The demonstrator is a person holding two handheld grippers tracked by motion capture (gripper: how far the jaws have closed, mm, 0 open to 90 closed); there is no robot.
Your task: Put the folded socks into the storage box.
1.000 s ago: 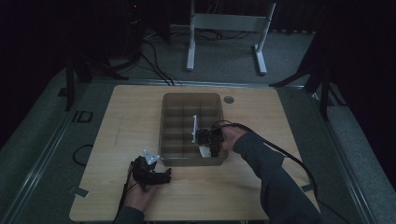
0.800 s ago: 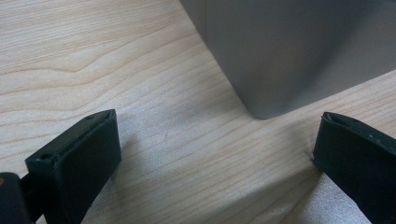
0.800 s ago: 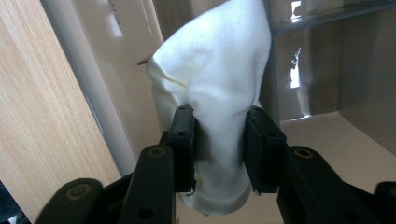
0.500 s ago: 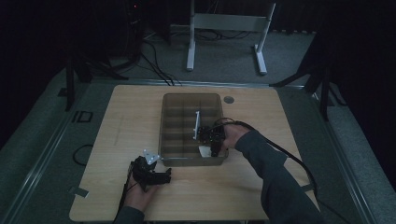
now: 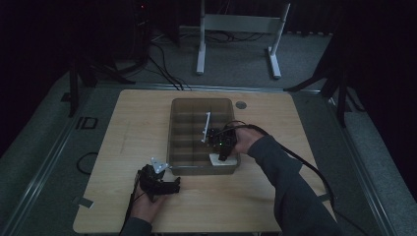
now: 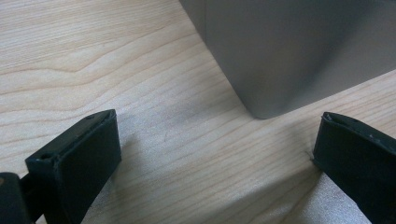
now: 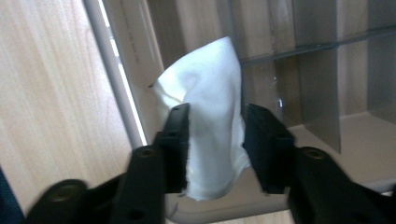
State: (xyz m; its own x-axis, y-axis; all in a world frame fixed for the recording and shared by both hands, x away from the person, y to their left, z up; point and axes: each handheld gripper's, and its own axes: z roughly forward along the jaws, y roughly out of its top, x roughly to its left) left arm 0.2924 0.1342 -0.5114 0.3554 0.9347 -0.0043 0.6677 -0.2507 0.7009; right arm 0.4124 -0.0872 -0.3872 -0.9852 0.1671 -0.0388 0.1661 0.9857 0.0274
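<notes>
1. Dark floor and stand legs surround the pale wooden worktop [image 5: 123,142], which carries a smoke-grey divided organiser tray [image 5: 177,147] at its middle.
2. I have my right tool [image 5: 220,156] reaching into the tray's near right corner, and a white cloth [image 7: 212,135] sits between its jaws, bunched upward in a soft peak.
3. Its jaws have just been closing on the cloth; in the right gripper view both pads press the folds from either side, so I read this as a grip, at a medium width.
4. My left tool [image 6: 210,154] rests on the worktop just outside the tray's near left corner, jaws spread wide with nothing between them but bare wood.
5. A thin white strip [image 5: 206,127] lies across the tray's dividers, farther back from the cloth.
6. Handling, as I judge it: the cloth is light, limp and crushable, not fragile, and will not slip much against the pads.
7. Taking it at the gathered middle, as now, looks best to me; an edge grip would let it unfurl and drag.
8. Loose folds could snag on a divider.
</notes>
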